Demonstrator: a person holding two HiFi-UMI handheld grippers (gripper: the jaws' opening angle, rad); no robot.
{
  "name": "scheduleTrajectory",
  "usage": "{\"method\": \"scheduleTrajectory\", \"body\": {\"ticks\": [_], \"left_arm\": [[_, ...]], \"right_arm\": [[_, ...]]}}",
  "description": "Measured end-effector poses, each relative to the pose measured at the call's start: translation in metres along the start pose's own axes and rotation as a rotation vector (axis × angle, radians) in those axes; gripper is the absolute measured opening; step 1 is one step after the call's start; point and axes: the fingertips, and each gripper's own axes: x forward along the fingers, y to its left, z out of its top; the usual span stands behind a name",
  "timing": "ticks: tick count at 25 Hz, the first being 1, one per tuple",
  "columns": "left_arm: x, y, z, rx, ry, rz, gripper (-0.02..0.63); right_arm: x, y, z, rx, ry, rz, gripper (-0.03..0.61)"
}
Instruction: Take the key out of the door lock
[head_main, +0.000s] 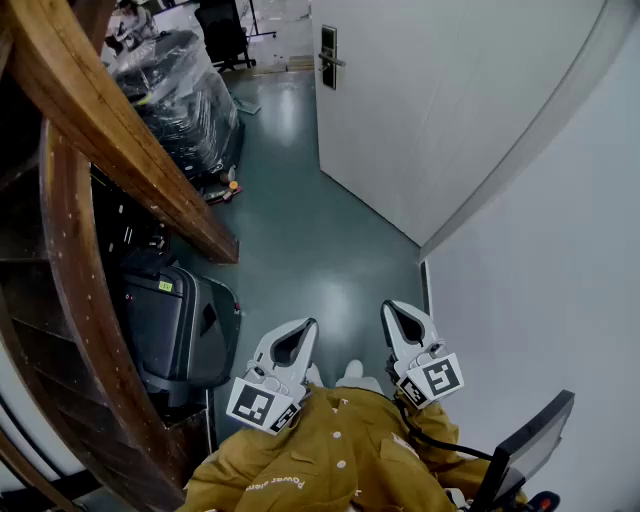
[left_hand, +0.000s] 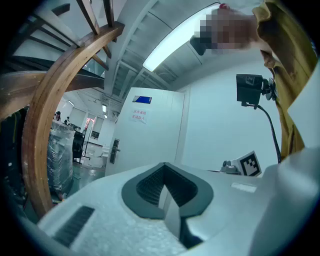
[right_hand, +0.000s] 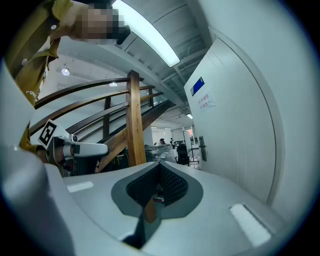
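Yet to be reached: the door lock (head_main: 328, 57), a tall narrow plate with a level handle, set near the free edge of the white door (head_main: 430, 120), far up the corridor floor (head_main: 300, 240) in the head view. Long axis of the plate upright. Too small to pick out the key itself in any of the 3 views; presumably seated in that plate with its shaft pointing out of the door face, so calling for a pull straight off the face.

Held low against the mustard jacket (head_main: 330, 460): left hand-held gripper (head_main: 290, 345) and right hand-held gripper (head_main: 405, 322), side by side, both aimed level down the corridor and both well apart from the lock. Jaws pressed together on each, with nothing between them.

Lock ahead and between the 2 in the head view; off to the left of the jaws in the left gripper view (left_hand: 115, 150), off to the right of them in the right gripper view (right_hand: 202, 148). Hard to call either nearer; judged roughly equal, with the right one on the door's side of the corridor.

On the left: wooden stair rail (head_main: 110, 130), wrapped pallet (head_main: 185, 95) and grey case (head_main: 175, 330), all out of the line to the door.

Next, as a judgement only: close the whole distance first, then part 1 pair of jaws and square up to the key.
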Motion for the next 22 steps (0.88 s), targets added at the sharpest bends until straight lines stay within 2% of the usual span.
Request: {"method": "scheduleTrajectory", "body": {"ticks": [10, 14, 15, 16, 22], "left_arm": [[0.014, -0.005, 0.003, 0.005, 0.0, 0.005, 0.0], [0.021, -0.01, 0.002, 0.005, 0.008, 0.002, 0.0], [0.023, -0.011, 0.001, 0.004, 0.01, 0.003, 0.0], [0.024, -0.012, 0.0, 0.002, 0.012, 0.005, 0.0], [0.034, -0.015, -0.001, 0.001, 0.036, 0.031, 0.0]], "right_arm": [[-0.002, -0.016, 0.009, -0.009, -0.012, 0.003, 0.002], [-0.005, -0.018, 0.011, 0.058, -0.017, 0.055, 0.005], [-0.006, -0.019, 0.01, 0.077, -0.014, 0.064, 0.049], [-0.008, -0.022, 0.009, 0.082, -0.006, 0.062, 0.065], [-0.024, -0.042, 0.005, 0.059, 0.014, 0.042, 0.061]]}}
